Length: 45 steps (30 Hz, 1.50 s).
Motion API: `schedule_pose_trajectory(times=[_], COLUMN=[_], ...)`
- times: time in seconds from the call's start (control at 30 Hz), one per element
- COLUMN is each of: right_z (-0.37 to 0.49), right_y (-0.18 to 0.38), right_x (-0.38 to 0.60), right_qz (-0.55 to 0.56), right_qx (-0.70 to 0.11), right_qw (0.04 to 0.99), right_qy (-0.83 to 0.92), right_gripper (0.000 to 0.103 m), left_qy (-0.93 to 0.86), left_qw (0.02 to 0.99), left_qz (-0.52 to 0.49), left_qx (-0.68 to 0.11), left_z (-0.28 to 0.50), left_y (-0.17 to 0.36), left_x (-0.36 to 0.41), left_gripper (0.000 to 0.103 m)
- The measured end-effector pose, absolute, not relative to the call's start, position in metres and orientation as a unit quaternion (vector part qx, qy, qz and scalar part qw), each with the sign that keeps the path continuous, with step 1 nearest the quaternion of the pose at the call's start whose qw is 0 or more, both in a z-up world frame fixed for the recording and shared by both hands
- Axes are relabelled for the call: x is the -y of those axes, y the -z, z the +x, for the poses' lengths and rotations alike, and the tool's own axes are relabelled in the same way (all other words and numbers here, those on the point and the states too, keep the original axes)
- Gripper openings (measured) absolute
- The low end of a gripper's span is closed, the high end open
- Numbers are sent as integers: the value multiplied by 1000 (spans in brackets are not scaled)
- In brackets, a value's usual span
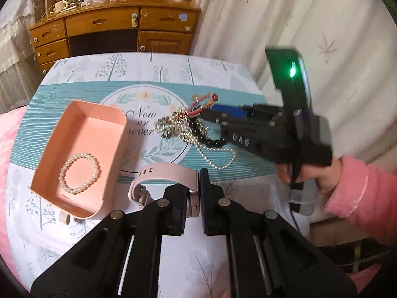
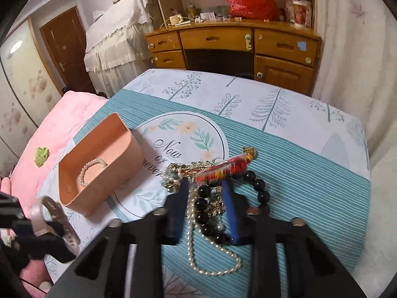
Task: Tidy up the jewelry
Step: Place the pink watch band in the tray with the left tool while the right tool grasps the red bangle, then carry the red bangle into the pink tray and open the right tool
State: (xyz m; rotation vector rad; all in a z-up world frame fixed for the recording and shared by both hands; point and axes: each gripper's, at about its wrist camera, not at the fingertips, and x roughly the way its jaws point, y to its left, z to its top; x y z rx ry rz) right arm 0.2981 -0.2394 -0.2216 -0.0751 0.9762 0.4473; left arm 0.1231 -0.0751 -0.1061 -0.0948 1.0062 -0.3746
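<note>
Two grippers — left gripper (image 1: 194, 193) fingers pinch pink watch (image 1: 158, 181) | right gripper (image 2: 206, 193) fingers spread over jewelry pile (image 2: 211, 186)

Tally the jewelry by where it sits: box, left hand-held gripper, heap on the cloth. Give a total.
In the pink box: 1, a pearl bracelet
In the left hand-held gripper: 1, a pink watch
Heap: at least 4: red cord bracelet, black bead bracelet, pearl strand, gold chain tangle
Total: at least 6
</note>
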Motion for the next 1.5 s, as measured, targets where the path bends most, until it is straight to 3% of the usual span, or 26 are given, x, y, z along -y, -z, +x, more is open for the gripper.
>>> schedule_pose_trajectory(times=[0.17,0.2,0.23,0.27,0.3,0.4,0.53,0.73,0.83,1.07,1.5], right_z=[288,289,291,293,295,297,306,323,324,316,274], right_y=[219,221,224,227,229,229,235,255,260,259,183], right_x=[239,239,240,242,244,252,256,247,241,233,171], right_qz=[-20,-13,-7,0,10,63,114,143,140,167,226], right_qx=[-473,-482,-492,-501,-507,-511,-514,-528,-522,-492,-412], right_qw=[857,855,854,852,852,851,848,837,840,852,883], right_qy=[-201,-188,-169,-150,-133,-104,-58,11,35,62,20], right_gripper=[18,23,42,48,62,66,79,78,66,65,65], left_qy=[185,188,191,194,198,209,221,257,277,309,345], left_qw=[869,870,870,871,871,872,868,852,844,828,805], left_qz=[-57,-61,-63,-65,-64,-54,-49,-34,-23,-8,-3], left_qx=[-455,-452,-450,-447,-445,-439,-443,-455,-459,-467,-483], left_z=[115,115,114,114,114,117,122,133,139,153,165], left_y=[78,73,70,65,62,53,50,54,57,71,93], left_x=[48,42,36,30,24,4,-19,-49,-59,-77,-101], left_gripper=[7,7,7,7,7,7,7,7,7,7,7])
